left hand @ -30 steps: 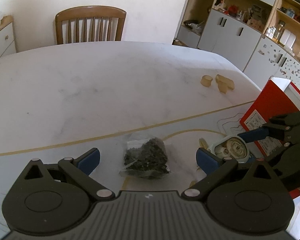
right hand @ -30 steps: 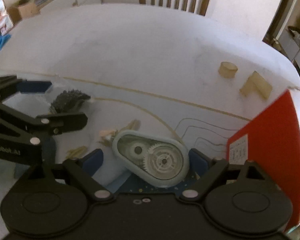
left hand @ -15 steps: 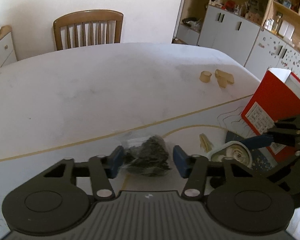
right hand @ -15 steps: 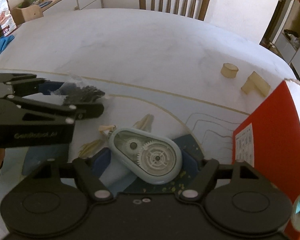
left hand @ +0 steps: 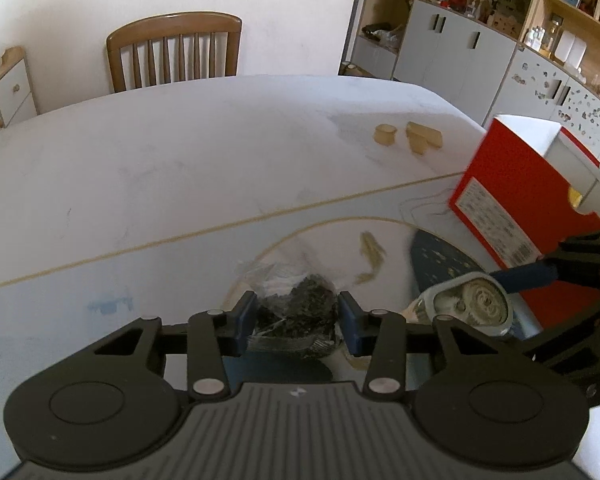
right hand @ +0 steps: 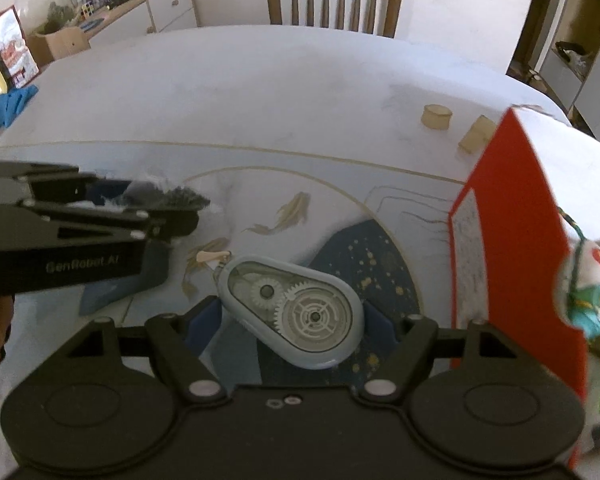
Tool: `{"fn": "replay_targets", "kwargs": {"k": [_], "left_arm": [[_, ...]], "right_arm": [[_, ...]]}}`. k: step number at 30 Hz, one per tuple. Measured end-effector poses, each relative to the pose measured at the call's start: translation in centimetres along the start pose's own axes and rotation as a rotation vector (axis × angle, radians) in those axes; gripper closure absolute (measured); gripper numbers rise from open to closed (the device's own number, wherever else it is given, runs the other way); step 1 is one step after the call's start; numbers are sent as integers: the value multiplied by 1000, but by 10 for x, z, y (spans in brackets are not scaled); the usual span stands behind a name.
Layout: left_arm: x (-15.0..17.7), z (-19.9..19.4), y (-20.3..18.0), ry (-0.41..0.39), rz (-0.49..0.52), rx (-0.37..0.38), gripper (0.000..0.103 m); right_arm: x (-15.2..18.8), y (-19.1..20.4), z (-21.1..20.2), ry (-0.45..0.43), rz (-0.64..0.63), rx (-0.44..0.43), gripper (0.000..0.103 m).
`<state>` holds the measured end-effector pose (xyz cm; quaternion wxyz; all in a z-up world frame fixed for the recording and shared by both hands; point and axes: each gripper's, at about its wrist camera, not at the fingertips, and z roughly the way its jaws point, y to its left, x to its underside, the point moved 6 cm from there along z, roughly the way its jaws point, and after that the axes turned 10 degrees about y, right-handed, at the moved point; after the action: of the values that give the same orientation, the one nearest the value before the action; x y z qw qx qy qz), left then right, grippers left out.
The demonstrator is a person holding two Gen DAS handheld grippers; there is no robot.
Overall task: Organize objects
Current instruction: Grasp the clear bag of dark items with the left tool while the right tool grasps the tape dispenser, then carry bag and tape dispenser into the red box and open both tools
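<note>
Your left gripper has just squeezed shut on the bag of dark bits, left of the red box, so it can go in. Your right gripper hugs the tape roller, beside that box, long way slanting, thin tip pointing up-left.

Left gripper clamped on clear bag of dark bits, jaws just closing, red box right, white table.

Box right of bag
</note>
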<state>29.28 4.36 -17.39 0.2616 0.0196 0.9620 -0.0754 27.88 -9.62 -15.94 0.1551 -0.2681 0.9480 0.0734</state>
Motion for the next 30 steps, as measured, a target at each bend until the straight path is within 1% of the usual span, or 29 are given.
{"fn": "replay_targets", "kwargs": {"k": [7, 12, 18, 25, 30], "left_arm": [[12, -28, -15, -10, -32, 9, 60], [11, -55, -30, -33, -50, 18, 60], [6, -81, -57, -56, -45, 31, 60], [-8, -98, -97, -71, -26, 47, 60], [-20, -97, -131, -80, -3, 40, 60]], "right_arm": [[12, -8, -41, -64, 48, -28, 27], [21, -14, -76, -115, 70, -56, 27], [30, -28, -105, -162, 87, -78, 27], [37, -62, -132, -225, 122, -84, 27], [43, -96, -148, -263, 151, -81, 27]]}}
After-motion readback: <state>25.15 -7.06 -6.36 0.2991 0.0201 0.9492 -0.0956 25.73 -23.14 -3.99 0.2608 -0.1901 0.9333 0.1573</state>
